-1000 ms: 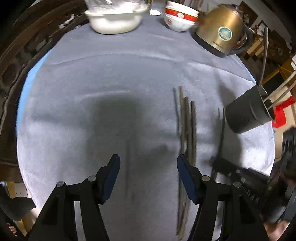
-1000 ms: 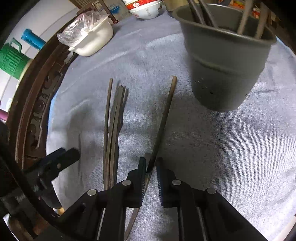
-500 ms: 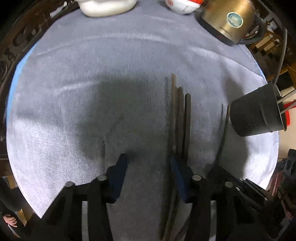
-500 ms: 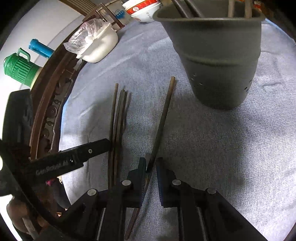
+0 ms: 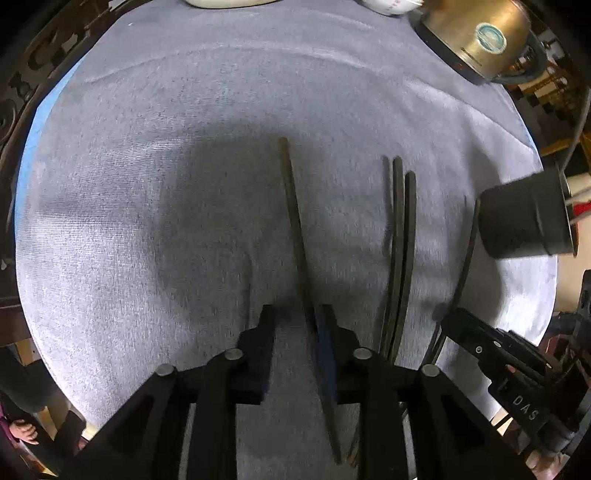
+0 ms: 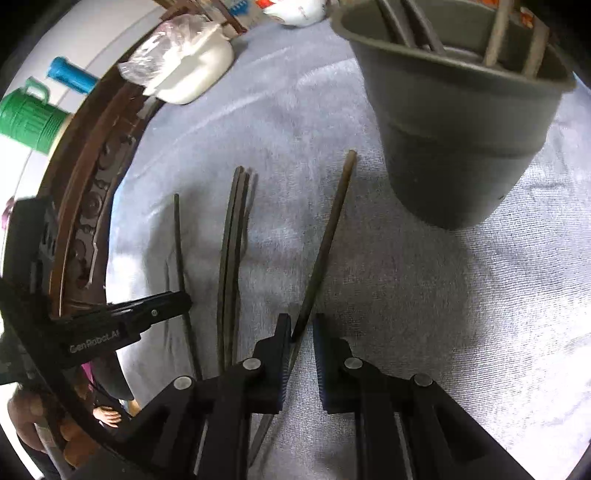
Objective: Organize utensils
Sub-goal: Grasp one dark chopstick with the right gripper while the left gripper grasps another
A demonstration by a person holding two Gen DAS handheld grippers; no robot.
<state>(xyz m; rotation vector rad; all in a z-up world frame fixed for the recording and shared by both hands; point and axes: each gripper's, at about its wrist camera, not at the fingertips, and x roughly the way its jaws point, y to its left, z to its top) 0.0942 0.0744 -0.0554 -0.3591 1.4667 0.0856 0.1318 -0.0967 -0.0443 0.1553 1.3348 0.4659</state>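
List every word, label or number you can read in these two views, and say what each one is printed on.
"GenRobot.AI": white lettering on the side of the left gripper, seen from the right wrist view.
"DAS": white letters on the body of the right gripper, seen from the left wrist view; any further letters are cut off.
Round teal label on the gold kettle: too blurred to read.
Red markings on the white bowl: unreadable.
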